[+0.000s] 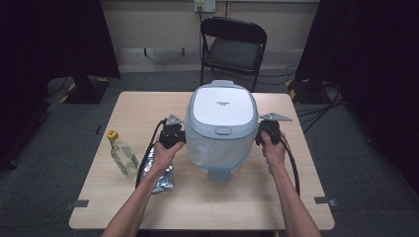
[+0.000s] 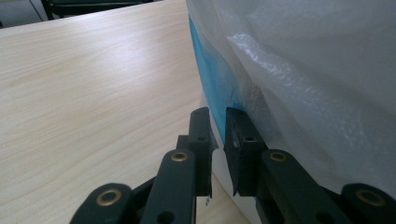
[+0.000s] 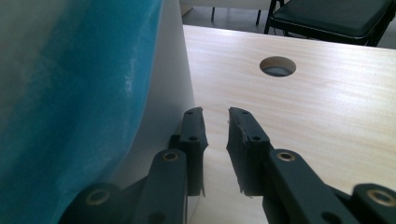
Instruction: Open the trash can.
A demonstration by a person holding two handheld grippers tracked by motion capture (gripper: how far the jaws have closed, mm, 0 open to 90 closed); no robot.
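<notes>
A: You are bracketing the white appliance at mid tabletop; your left tongs are sitting against its left flank, your right tongs against its right flank.

B: Noting tong state; in the left gripper view the left jaws are standing narrow, a slim gap between them, with the edge of the clear plastic wrap and the blue band lying at that gap; I cannot tell whether film is actually pinched.

A: And the right?

B: In the right gripper view the right tongs are also standing narrow and gripping nothing; the left jaw is lying just beside the appliance's white wall, bare wood showing through the gap.

A: Handling judgement: the body is looking rigid, bulky and probably heavy for one hand; the film over its lower half is looking thin, soft and slippery, likely to slide or tear if you are pulling on it alone.

B: Agreed; you are better off taking hold of the hard shell low on both flanks at once, squeezing inward evenly; film alone is suiting only an unwrapping pull.

A: Bystanders: a yellow-capped bottle and a crinkled foil pouch are lying near your left forearm, well apart from the right side.
</notes>
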